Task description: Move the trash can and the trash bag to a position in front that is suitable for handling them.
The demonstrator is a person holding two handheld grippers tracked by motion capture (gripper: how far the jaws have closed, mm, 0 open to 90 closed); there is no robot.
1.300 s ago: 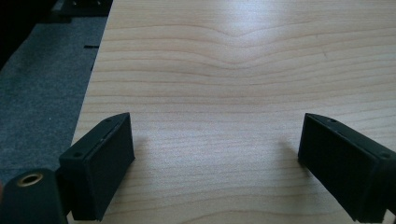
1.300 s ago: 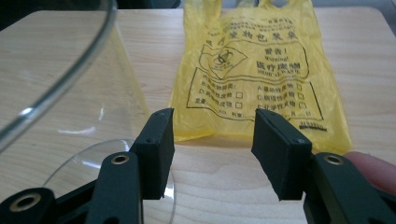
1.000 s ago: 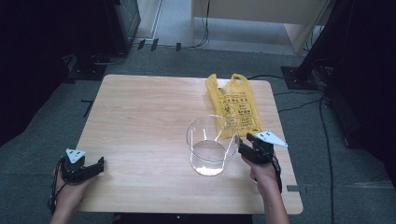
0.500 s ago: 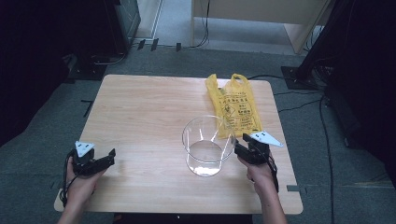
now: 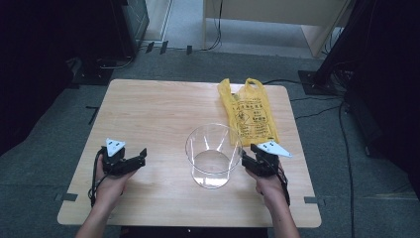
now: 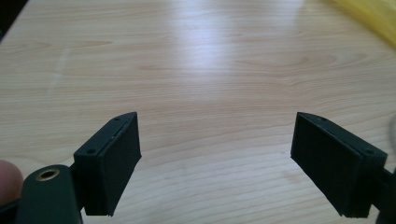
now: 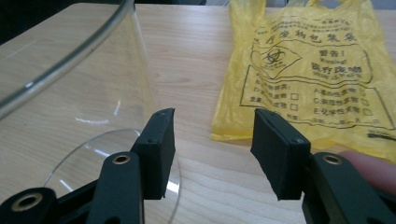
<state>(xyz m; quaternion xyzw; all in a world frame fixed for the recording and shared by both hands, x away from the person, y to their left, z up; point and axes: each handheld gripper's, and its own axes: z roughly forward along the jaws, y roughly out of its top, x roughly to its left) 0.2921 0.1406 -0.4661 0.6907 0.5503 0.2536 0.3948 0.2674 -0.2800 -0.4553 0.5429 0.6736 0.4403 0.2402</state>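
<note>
Sitting just left of the right gripper (image 5: 246,159) is the clear glass beaker (image 5: 214,154), upright on the wooden table (image 5: 148,109), open mouth up, long axis vertical. In the right gripper view the near jaw stands right beside the beaker (image 7: 79,93) wall, w/ the curved rim sweeping overhead; whether that jaw actually touches the glass can't be told. Jaws half apart, nothing between the pads, so released, no grip on anything.

Ahead & slightly to the right of that gripper lies the yellow biohazard bag (image 7: 308,74), flat on the table, handles pointing away, its near edge just past the jaw tips. In the high view the bag (image 5: 250,111) sits beyond the beaker, close to it but prob. not touching.

Left gripper (image 5: 138,157) hovers well apart from the beaker, which lies off to its right; jaws spread wide over bare wood in the left gripper view (image 6: 215,158), empty.

Key relation, as a judgement: right hand (image 5: 270,183) is far nearer both beaker & bag. Beaker wall is sideways-left of its jaws, not between them, so a grasp would need a shift left; the bag needs only a short push fwd.
</note>
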